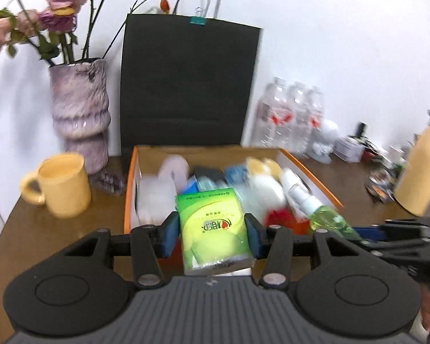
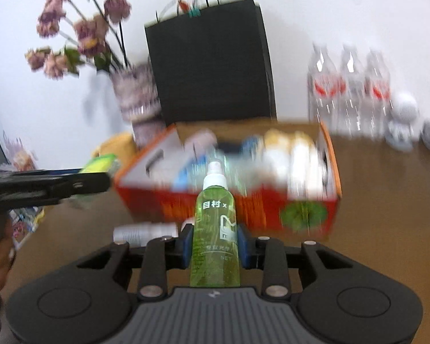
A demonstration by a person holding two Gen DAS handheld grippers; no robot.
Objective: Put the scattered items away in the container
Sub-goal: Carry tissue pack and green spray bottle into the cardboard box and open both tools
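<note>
My left gripper (image 1: 212, 233) is shut on a green tissue pack (image 1: 215, 226), held above the near edge of the orange cardboard box (image 1: 130, 189). The box holds several items: a white roll, blue packets, a white and yellow soft thing. My right gripper (image 2: 214, 246) is shut on a green spray bottle (image 2: 215, 229) with a white nozzle, lifted in front of the box (image 2: 243, 209). That bottle (image 1: 324, 212) also shows at the right in the left wrist view. The left gripper with its tissue pack (image 2: 100, 163) appears at the left in the right wrist view.
On the brown table stand a yellow mug (image 1: 63, 185), a purple vase of dried roses (image 1: 80, 114), a black paper bag (image 1: 186, 83), three water bottles (image 1: 289, 114), a yellow flask (image 1: 421, 169) and small clutter. A white cylinder (image 2: 146, 230) lies before the box.
</note>
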